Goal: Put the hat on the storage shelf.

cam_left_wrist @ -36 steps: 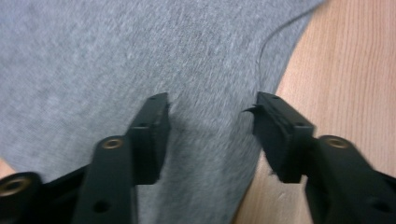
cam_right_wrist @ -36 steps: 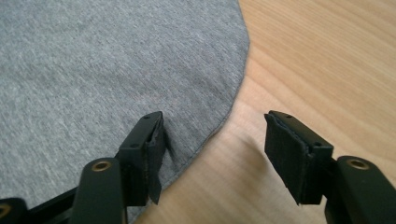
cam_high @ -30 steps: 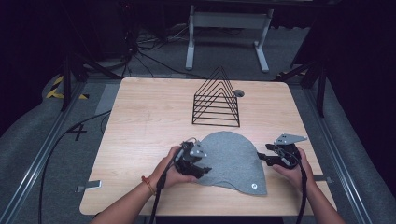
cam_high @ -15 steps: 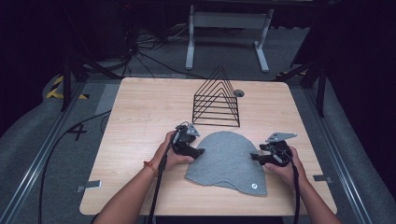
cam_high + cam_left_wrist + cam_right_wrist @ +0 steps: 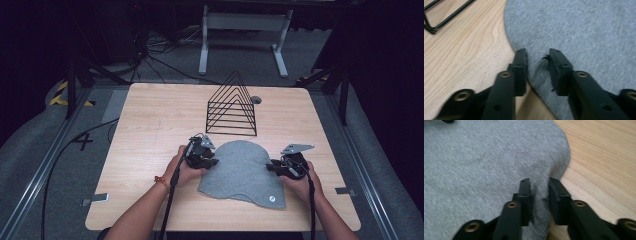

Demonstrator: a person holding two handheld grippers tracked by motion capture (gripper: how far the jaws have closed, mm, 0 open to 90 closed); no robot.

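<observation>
Grey beanie (image 5: 240, 170) edges pinched between both closing hand-held grippers.

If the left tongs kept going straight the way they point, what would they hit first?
Probably more of the grey hat: the left tongs already straddle its edge and aim across the fabric, low over the table.

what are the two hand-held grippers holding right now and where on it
Both have just closed on the grey beanie: the left hand-held gripper pinches its left edge, the right hand-held gripper a raised fold at its right edge.
</observation>
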